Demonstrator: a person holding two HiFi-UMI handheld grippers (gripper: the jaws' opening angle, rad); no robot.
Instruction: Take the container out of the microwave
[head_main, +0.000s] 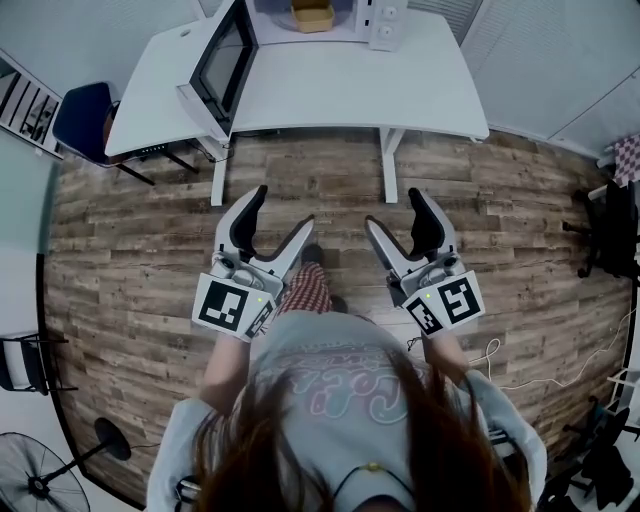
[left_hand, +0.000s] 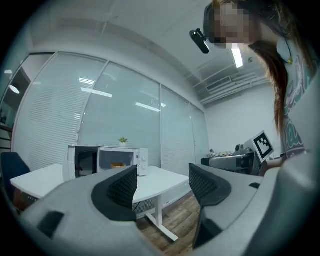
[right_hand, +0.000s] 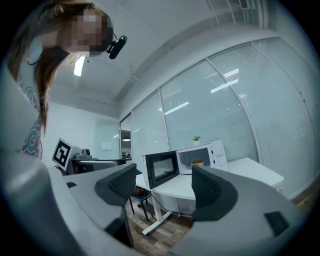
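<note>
A white microwave (head_main: 385, 22) stands at the back of a white table (head_main: 330, 88), its door (head_main: 222, 62) swung wide open to the left. Inside sits a yellowish container (head_main: 313, 15), also visible as the container (left_hand: 118, 164) and the container (right_hand: 198, 163) in the gripper views. My left gripper (head_main: 282, 212) and right gripper (head_main: 392, 212) are both open and empty, held over the wooden floor well short of the table. The microwave (left_hand: 107, 160) lies far ahead of the left jaws, and the microwave (right_hand: 187, 161) likewise ahead of the right jaws.
A dark blue chair (head_main: 82, 118) stands left of the table. A small potted plant (left_hand: 123, 141) sits on top of the microwave. A fan (head_main: 40, 470) is at the lower left, a black chair (head_main: 612, 235) and clutter at the right. Wood floor (head_main: 330, 180) lies between me and the table.
</note>
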